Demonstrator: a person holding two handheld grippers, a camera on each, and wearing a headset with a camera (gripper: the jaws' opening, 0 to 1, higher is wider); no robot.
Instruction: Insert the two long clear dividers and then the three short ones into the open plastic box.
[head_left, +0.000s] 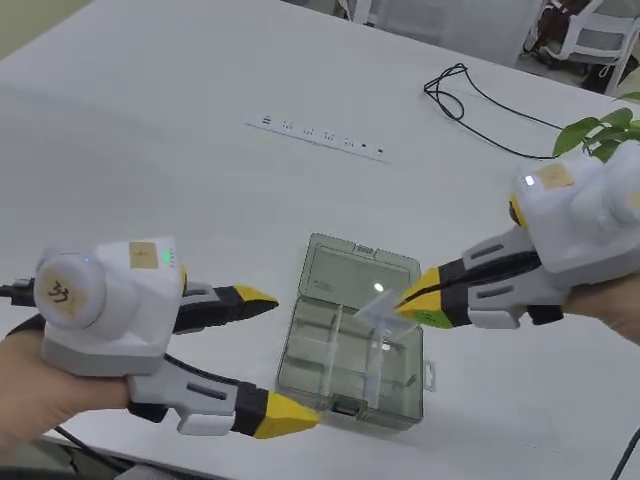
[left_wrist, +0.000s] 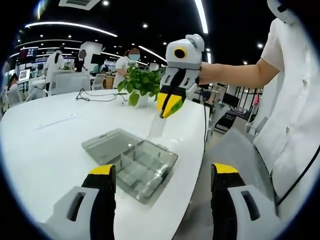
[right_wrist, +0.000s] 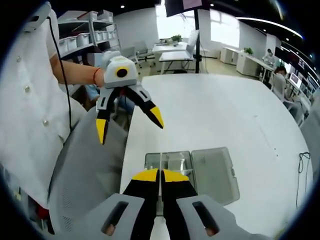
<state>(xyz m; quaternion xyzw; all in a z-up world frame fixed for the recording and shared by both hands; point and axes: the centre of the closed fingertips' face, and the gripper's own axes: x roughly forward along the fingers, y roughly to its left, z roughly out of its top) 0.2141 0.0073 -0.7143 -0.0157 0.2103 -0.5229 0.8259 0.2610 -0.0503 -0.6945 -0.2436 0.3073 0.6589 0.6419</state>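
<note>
Head view: we see the left gripper (head_left: 290, 358) spread wide beside the open box (head_left: 350, 268), and the right gripper (head_left: 410, 305) pinching a clear divider (head_left: 378, 308) over it. Left gripper view: our wide jaws frame the box (left_wrist: 107, 145). Right gripper view: the tips are closed, and the divider is perhaps edge-on.

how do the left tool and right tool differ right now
The left tool has its jaws spread wide and holds nothing; the right tool is shut on a clear divider. The left sits beside the box; the right hangs above it. Both have yellow tips.
</note>
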